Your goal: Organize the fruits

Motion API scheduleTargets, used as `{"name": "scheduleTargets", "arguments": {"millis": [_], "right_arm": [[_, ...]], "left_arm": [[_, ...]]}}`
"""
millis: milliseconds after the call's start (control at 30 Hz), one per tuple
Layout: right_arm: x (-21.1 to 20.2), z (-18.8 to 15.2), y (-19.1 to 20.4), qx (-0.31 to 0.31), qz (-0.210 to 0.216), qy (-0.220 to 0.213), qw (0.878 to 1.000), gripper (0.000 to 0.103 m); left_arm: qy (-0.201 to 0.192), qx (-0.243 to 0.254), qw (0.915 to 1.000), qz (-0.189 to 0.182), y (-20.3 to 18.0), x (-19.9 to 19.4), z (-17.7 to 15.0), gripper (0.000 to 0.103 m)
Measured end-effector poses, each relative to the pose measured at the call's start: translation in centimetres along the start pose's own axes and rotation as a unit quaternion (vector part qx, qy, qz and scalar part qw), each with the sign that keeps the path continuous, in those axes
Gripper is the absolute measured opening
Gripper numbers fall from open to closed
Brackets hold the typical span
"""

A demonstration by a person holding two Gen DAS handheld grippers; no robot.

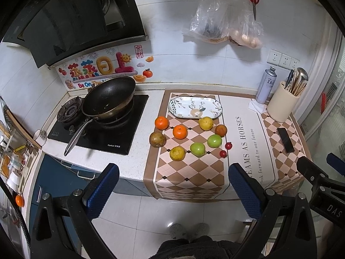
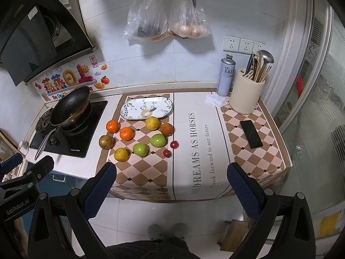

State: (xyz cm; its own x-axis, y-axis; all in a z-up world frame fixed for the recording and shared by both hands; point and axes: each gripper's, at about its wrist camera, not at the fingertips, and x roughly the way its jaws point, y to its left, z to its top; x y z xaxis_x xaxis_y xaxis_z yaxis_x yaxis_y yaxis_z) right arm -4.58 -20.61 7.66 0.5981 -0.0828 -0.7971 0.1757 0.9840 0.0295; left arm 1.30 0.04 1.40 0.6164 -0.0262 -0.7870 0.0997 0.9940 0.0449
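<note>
Several fruits lie on a checkered mat point(image 1: 189, 172) on the counter: two oranges point(image 1: 180, 131), two green apples point(image 1: 197, 149), a yellow pear point(image 1: 206, 123), a brown fruit point(image 1: 157, 139), a yellowish citrus point(image 1: 177, 153), a dark orange fruit point(image 1: 220, 130) and two small red fruits point(image 1: 223, 153). An empty floral oval plate point(image 1: 195, 107) sits just behind them; it also shows in the right wrist view point(image 2: 146, 108). My left gripper point(image 1: 173, 185) is open and empty, held back over the floor before the counter edge. My right gripper point(image 2: 171, 186) is open and empty, likewise off the counter.
A black wok point(image 1: 108, 98) sits on the gas hob at left. A phone point(image 2: 251, 133), a spray can point(image 2: 226, 75) and a cream utensil holder point(image 2: 245, 97) stand at right. Plastic bags point(image 2: 166, 15) and red scissors hang on the wall.
</note>
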Motion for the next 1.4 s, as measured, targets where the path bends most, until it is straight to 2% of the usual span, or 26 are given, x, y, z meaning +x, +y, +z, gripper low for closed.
{"name": "scheduleTargets", "arguments": {"millis": [333,500,567,667,767,867,1000,1100,1200,1400], "right_arm": [[0.3,0.2,-0.3,0.019,-0.002,-0.003,1.0,0.103],[1.5,0.4,-0.6,0.055,0.001,-0.021,0.998,0.103],[2.6,0.4,-0.8,0.067,0.009,-0.024,0.997,0.103],[5.3,0.5,-1.1,0.092,0.025,-0.004,0.995,0.103],[8.8,0.6,-1.4,0.118,0.045,0.026,0.992,0.103],[12.9,0.7,-1.6,0.133,0.055,0.061,0.988,0.103],[19.7,1.3,-1.3,0.139,0.081,0.103,0.982,0.102],[25.6,2.2,-0.7,0.134,0.1,0.142,0.976,0.094],[31.1,3.6,1.2,0.118,0.13,0.184,0.967,0.089],[40.8,7.1,8.3,0.03,0.164,0.245,0.955,0.089]], "left_arm": [[-0.002,-0.001,1.0,0.0,-0.1,0.0,-0.1,0.103],[-0.034,-0.012,0.9993,0.007,0.3,0.6,0.2,0.103],[-0.048,-0.013,0.9987,0.014,0.8,1.4,0.7,0.103],[-0.059,-0.021,0.9977,0.028,2.5,3.5,1.9,0.103],[-0.046,-0.021,0.9977,0.044,3.9,6.6,3.2,0.103],[-0.018,-0.027,0.9976,0.061,5.4,10.5,4.1,0.103],[0.048,-0.051,0.9953,0.067,7.3,16.6,4.8,0.103],[0.096,-0.064,0.9907,0.072,8.2,21.3,4.8,0.103],[0.149,-0.083,0.9826,0.072,9.1,26.2,5.0,0.103],[0.248,-0.15,0.9558,0.047,10.8,35.3,4.6,0.094]]}}
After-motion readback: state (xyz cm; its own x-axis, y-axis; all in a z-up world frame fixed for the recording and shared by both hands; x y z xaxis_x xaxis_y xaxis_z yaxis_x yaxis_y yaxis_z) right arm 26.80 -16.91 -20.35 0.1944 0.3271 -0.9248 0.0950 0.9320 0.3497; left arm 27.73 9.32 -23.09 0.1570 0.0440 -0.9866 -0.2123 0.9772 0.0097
